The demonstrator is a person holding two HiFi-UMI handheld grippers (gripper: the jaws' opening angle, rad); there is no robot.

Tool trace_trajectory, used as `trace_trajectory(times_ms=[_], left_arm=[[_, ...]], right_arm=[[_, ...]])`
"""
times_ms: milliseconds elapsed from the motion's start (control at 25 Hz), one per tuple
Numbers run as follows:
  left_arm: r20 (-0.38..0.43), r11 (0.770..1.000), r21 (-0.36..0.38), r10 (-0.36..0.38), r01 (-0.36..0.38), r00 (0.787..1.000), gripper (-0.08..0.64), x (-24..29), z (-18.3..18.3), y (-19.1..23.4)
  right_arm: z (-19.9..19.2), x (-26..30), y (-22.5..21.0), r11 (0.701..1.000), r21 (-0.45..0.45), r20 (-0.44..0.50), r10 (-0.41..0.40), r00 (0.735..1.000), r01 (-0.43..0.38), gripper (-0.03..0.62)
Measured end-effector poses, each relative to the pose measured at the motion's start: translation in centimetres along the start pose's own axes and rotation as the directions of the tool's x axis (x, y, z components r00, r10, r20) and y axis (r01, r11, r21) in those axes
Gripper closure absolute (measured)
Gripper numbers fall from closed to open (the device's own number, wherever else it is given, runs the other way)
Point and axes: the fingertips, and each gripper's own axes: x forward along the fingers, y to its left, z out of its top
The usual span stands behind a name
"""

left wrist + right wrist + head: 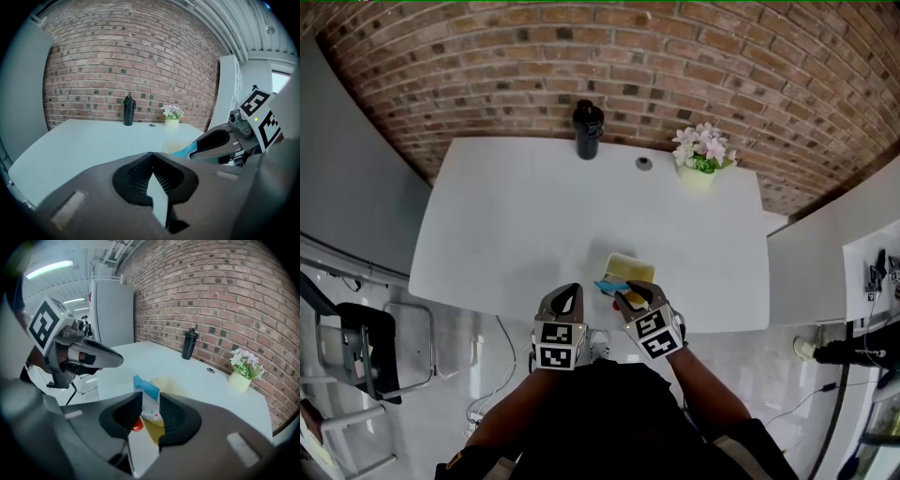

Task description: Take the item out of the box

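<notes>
Right gripper (pixel 150 398) pinches the upright blue-topped packet (pixel 146 386) at the yellow box (pixel 630 266) near end; I judge a straight lift. Left gripper (pixel 151 157) is pressed together, alongside.

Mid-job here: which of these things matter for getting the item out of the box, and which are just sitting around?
Part of the job:
- yellow box
- blue-topped packet, gripped in the right tongs

Just lying about:
- black bottle
- flower pot
- small round disc on the table
- left tongs, shut and empty
</notes>
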Motion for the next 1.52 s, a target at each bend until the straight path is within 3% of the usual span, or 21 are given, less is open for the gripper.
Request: trace_trajectory(times_ms=[600,1080,1520], left_arm=[[0.018,1.000,0.003,0.000,-0.001,1.000,0.554,-0.4,1.1,0.6],[0.078,0.995,0.073,-0.074,0.069,0.994,0.554,-2.4,4.0,-0.9],[0.139,0.973,0.184,-0.168,0.142,0.976,0.554,-6.4,5.4,-2.6]], right_arm=[[1.0,-0.6,-0.2,0.996,-0.094,0.015,-0.005,1.000,0.006,0.563],[5.6,-5.2,-0.2,0.993,0.050,0.176,-0.116,0.978,0.109,0.574],[7.2,-9.5,2.1,0.936,0.234,0.228,-0.317,0.920,0.265,0.577]])
